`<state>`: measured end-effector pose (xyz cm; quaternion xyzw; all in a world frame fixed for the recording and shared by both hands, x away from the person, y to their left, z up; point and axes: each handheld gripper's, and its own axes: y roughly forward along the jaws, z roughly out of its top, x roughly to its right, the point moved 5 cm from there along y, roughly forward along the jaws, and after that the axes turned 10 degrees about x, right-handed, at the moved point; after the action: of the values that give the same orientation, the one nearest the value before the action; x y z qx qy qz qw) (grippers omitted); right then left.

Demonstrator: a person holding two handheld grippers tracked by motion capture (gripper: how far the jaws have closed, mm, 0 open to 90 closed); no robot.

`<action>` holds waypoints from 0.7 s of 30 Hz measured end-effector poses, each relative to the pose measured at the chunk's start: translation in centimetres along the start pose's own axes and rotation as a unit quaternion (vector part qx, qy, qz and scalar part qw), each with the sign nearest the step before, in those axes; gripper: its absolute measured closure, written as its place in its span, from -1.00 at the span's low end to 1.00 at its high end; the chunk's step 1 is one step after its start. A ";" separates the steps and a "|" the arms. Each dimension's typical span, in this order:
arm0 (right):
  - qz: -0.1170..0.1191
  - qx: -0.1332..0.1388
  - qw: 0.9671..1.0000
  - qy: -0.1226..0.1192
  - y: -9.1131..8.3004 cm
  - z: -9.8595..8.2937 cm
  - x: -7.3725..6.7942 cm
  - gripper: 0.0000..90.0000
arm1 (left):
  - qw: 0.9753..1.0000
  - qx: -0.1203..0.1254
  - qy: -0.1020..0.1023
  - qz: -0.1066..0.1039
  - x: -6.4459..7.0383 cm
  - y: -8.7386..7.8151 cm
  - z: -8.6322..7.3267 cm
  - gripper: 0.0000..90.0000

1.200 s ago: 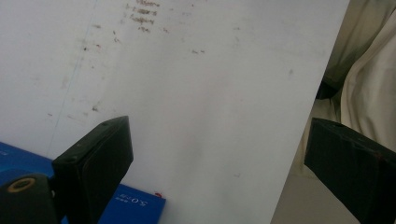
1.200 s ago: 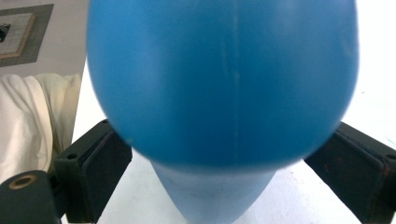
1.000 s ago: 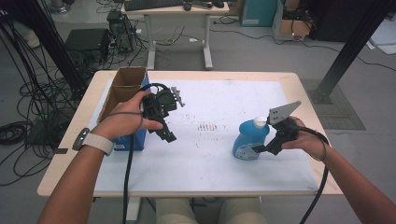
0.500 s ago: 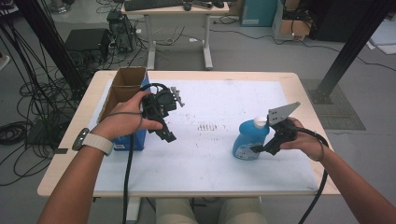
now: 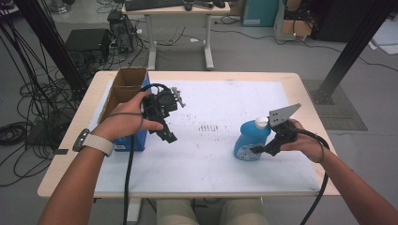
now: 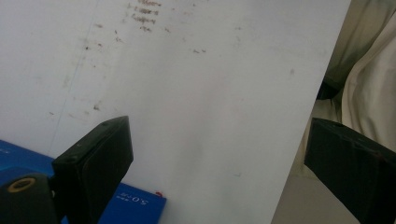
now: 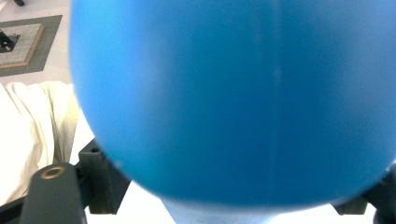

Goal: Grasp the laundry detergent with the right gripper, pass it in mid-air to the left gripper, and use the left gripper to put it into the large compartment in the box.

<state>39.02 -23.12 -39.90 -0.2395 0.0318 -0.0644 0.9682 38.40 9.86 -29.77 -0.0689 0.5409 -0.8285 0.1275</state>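
Observation:
A blue bottle (image 5: 248, 140) with a white cap (image 5: 261, 123) stands on the white mat (image 5: 211, 164) at the right. My right gripper (image 5: 257, 150) comes at it from the right, low on its body. In the right gripper view the bottle (image 7: 233, 93) bulges close between the two jaws, which press its sides. My left gripper (image 5: 169, 137) is held above the mat at the left, tips pointing down. Its jaws (image 6: 224, 158) stand wide open with nothing between them, above bare mat (image 6: 196, 84).
An open carton (image 5: 123, 89), brown inside and blue outside, stands at the table's left edge beside my left hand; its blue side (image 6: 135, 205) also appears by the left jaw. The person's light trousers (image 6: 369, 70) lie past the table's front edge. Cables trail from both grippers.

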 end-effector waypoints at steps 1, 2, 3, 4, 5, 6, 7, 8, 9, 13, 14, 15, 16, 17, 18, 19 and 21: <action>0.000 0.001 1.000 0.000 0.0 0.0 0.0 -0.58 | 1.000 0.000 -0.001 0.001 0.0 0.0 0.0 -0.82; 0.002 0.004 1.000 -0.005 0.0 -0.1 0.1 -0.56 | 1.000 -0.001 -0.002 0.000 0.0 0.0 0.0 -0.82; -0.004 0.005 1.000 0.003 0.0 -0.1 0.0 -0.54 | 1.000 0.000 -0.001 0.000 0.0 0.0 0.0 -0.82; -0.003 0.006 1.000 0.006 0.0 -0.1 0.0 -0.53 | 1.000 -0.001 -0.002 0.000 0.0 0.0 0.0 -0.82; -0.003 0.006 1.000 0.007 0.0 -0.1 0.1 -0.52 | 1.000 -0.001 -0.001 0.000 0.0 0.0 0.0 -0.82; -0.002 0.006 1.000 0.008 0.0 -0.2 0.0 -0.50 | 1.000 -0.001 -0.001 0.000 0.0 0.0 0.0 -0.82; -0.001 0.006 1.000 0.007 0.0 -0.2 0.1 -0.50 | 1.000 -0.001 -0.001 0.000 0.0 0.0 0.0 -0.82; -0.002 0.006 1.000 0.007 0.1 -0.3 0.0 -0.49 | 1.000 0.000 -0.001 0.000 0.0 0.0 0.0 -0.82; -0.002 0.007 1.000 0.007 0.1 -0.2 0.0 -0.48 | 1.000 0.000 -0.001 0.000 0.0 0.0 0.0 -0.82; -0.003 0.010 1.000 0.003 0.1 -0.2 0.0 -0.43 | 1.000 0.000 0.000 0.000 0.0 0.0 0.0 -0.82; -0.002 0.009 1.000 0.002 0.1 -0.2 0.0 -0.40 | 1.000 0.000 -0.001 0.000 0.0 0.1 0.0 -0.82; -0.003 0.011 1.000 0.002 0.2 -0.2 0.0 -0.40 | 1.000 -0.001 -0.001 0.000 0.0 0.0 0.0 -0.82; -0.002 0.012 1.000 0.001 0.2 -0.2 0.0 -0.40 | 1.000 0.000 -0.001 0.000 0.0 0.0 0.0 -0.82; -0.001 0.011 1.000 0.001 0.2 -0.2 0.0 -0.40 | 1.000 0.000 -0.001 0.000 0.0 0.0 0.0 -0.82; -0.001 0.011 1.000 0.001 0.2 -0.2 0.0 -0.40 | 1.000 -0.001 -0.002 0.000 0.0 0.0 0.0 -0.82; 0.000 0.011 1.000 0.000 0.2 -0.2 -0.1 -0.39 | 1.000 -0.001 -0.002 0.001 0.0 0.0 0.0 -0.82; -0.001 0.012 1.000 0.000 0.2 -0.2 -0.1 -0.39 | 1.000 -0.001 -0.002 0.001 0.0 0.0 0.0 -0.82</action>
<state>38.97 -22.99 -40.20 -0.2279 0.0309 -0.0654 0.9710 38.41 9.89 -29.79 -0.0698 0.5413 -0.8279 0.1289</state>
